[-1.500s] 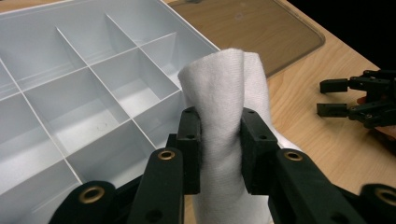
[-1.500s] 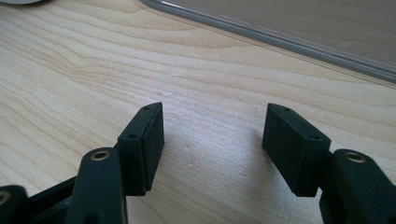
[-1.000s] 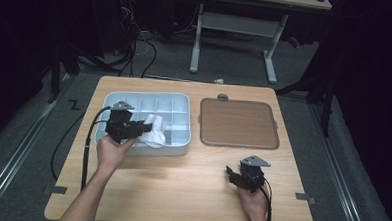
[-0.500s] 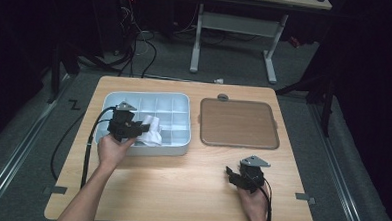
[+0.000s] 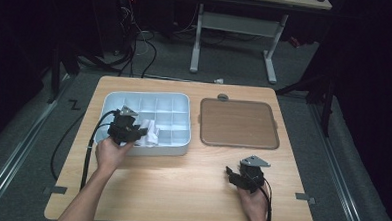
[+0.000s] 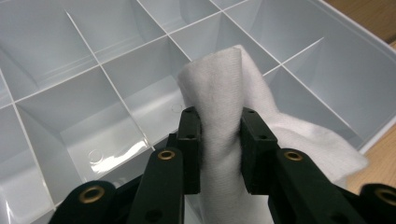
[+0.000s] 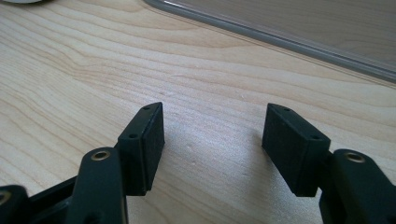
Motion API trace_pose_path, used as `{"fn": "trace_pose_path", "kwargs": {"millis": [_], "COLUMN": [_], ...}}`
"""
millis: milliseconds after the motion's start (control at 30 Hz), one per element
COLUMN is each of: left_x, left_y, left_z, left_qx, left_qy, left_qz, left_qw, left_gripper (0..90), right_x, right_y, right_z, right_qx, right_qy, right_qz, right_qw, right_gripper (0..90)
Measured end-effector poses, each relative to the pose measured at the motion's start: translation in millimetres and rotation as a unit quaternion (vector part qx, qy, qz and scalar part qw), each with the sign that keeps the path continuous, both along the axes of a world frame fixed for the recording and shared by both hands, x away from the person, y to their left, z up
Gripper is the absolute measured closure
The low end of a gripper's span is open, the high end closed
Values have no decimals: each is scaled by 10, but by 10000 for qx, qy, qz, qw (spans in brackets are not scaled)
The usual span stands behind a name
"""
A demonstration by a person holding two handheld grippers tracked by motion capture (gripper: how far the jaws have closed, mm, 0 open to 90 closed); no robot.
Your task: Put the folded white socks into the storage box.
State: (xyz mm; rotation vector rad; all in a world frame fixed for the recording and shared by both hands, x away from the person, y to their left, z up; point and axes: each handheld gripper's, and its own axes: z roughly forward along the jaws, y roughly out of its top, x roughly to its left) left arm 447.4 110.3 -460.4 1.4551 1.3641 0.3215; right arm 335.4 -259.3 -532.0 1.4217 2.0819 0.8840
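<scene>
A pale blue divided tray (image 5: pixel 182 101) lies on the left half of the table. My left gripper (image 5: pixel 142 131) hangs over its front row, shut on a bunched white cloth (image 5: pixel 150 132). In the left gripper view the cloth (image 6: pixel 224 102) stands pinched between both black pads, its loose end spilling right over the compartments of the tray (image 6: pixel 84 79). My right gripper (image 5: pixel 229 174) rests low over the bare wood near the front right, open with nothing between its pads (image 7: pixel 144 140).
A brown flat lid or tray (image 5: pixel 238 123) with a clear rim lies right of the divided tray; its edge (image 7: pixel 280 35) shows ahead of the right gripper. A small grey disc (image 5: pixel 222 97) sits behind it. Bare wood spans the table's front middle.
The left gripper has sunk a little toward the tray with the cloth still in it. The right gripper has stayed put.
</scene>
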Motion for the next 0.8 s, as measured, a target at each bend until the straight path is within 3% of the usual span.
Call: {"fn": "trace_pose_path", "kwargs": {"millis": [167,800], "left_x": [7,10], "left_y": [-15,-40], "left_z": [-35,-116], "left_qx": [148,373], "left_qy": [36,167], "left_qz": [13,2], "left_qw": [9999,9992], "left_gripper": [729,736], "right_x": [1,1], "right_y": [-1,1], "right_z": [-1,0], "right_qx": [-7,-3], "right_qy": [-7,-3], "right_qz": [5,-3], "right_qw": [10000,10000], "right_gripper": [393,393]}}
